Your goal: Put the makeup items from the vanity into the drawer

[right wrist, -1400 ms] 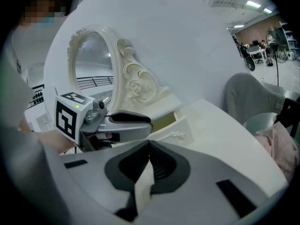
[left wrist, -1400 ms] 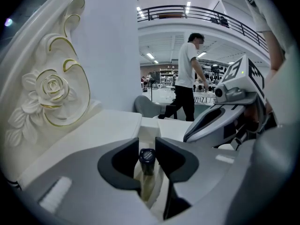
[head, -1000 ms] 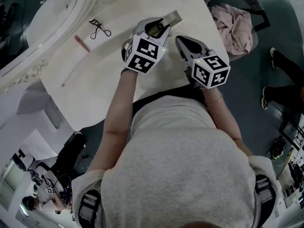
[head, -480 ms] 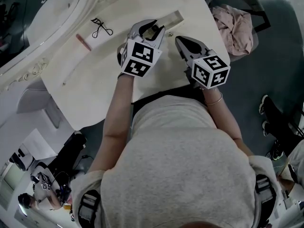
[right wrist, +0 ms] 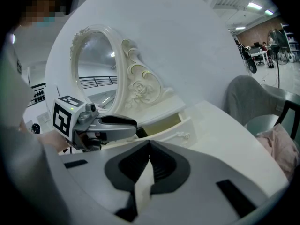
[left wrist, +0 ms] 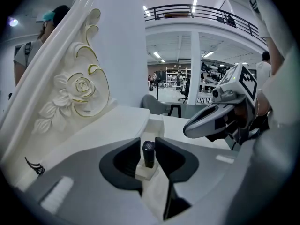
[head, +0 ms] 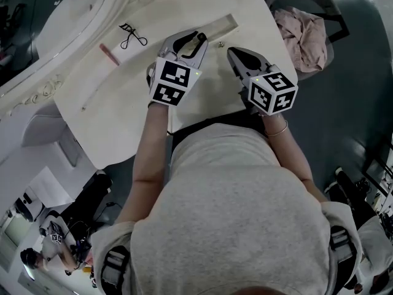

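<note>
Head view: left tongs (head: 197,40), gripping dark tube (left wrist: 148,152), shifted left.

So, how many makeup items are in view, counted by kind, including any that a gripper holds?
Eyelash curler: 1
Pink stick: 1
Thin pale stick: 1
Dark tube, gripped by the left gripper: 1
Total: 4

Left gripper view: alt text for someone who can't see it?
The left hand-held gripper pinches a small dark item upright above a white vanity, its open drawer ahead. The right hand-held gripper hovers at right, a carved mirror frame at left.
</note>
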Action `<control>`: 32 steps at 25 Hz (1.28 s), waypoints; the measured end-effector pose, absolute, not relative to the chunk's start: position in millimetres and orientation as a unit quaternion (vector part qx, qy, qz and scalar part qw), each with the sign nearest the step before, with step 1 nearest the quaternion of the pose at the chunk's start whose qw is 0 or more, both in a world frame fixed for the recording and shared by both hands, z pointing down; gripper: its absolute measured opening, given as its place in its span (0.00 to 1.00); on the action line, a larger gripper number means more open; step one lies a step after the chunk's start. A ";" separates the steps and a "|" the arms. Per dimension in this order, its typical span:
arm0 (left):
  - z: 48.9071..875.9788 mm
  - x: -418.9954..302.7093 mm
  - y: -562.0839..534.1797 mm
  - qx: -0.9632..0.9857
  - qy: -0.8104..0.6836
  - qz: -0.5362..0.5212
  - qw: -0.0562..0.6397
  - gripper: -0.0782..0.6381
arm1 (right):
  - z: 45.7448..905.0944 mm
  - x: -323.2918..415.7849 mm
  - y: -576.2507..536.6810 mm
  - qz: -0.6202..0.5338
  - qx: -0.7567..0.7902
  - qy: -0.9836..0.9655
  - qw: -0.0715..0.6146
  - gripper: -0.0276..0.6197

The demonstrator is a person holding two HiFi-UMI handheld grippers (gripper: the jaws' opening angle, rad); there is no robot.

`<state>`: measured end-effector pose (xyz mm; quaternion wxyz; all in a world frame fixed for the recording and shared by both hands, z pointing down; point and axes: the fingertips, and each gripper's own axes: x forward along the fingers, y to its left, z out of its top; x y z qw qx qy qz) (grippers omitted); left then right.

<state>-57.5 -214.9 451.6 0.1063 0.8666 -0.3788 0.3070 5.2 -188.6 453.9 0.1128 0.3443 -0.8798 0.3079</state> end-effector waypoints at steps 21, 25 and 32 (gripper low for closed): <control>462.0 -17.9 -232.1 0.885 -0.335 0.306 0.104 0.24 | 454.3 11.0 -187.4 0.309 0.352 -0.876 0.112 0.06; 466.1 -9.5 -235.6 0.887 -0.329 0.305 0.109 0.24 | 454.8 13.0 -188.7 0.310 0.354 -0.875 0.112 0.05; 467.5 -8.8 -236.6 0.887 -0.326 0.311 0.104 0.22 | 451.5 15.4 -192.4 0.306 0.359 -0.875 0.109 0.05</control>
